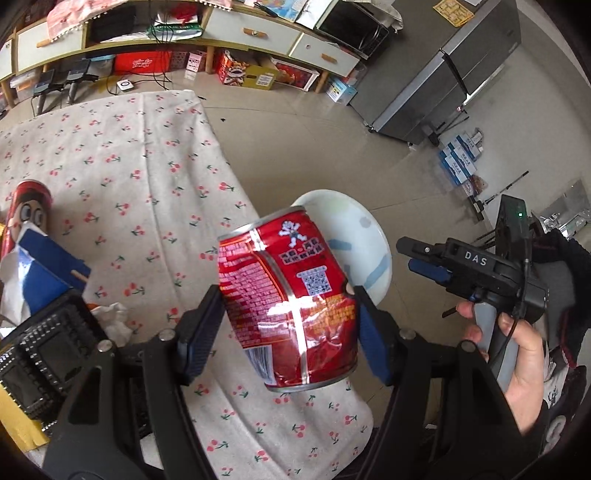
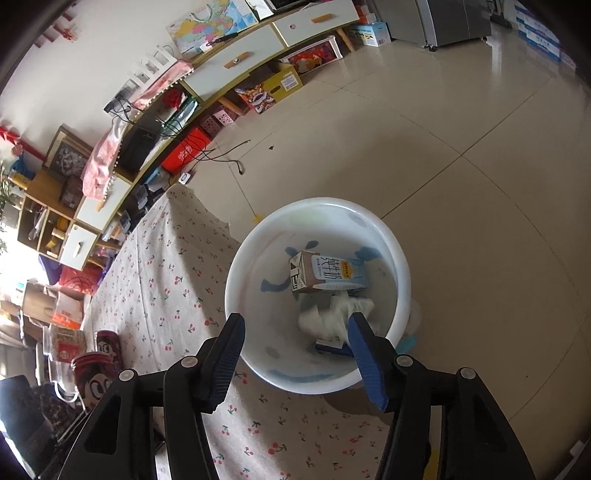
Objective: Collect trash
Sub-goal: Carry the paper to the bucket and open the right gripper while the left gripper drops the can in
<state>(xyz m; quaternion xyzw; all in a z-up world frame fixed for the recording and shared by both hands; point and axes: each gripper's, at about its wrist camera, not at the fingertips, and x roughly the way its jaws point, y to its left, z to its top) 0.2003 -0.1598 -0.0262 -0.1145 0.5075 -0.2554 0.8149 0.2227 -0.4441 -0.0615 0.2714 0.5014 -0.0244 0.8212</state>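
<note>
Left gripper [image 1: 290, 325] clamps the dented red can [image 1: 290, 302] above the table edge, beside the white basin [image 2: 317, 295]; right gripper [image 2: 295, 354] hangs over the basin, jaws apart and empty; milk carton [image 2: 328, 273] and crumpled tissue [image 2: 332, 314] lie inside.

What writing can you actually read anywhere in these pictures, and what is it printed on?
"DAS": white letters on the right gripper.
"纯牛奶": large characters on the milk carton lying in the white bin.
Red can held in the left gripper: a QR code and blocks of white print, too small to read.
Boxes under the cabinet: print too blurred to read.
</note>
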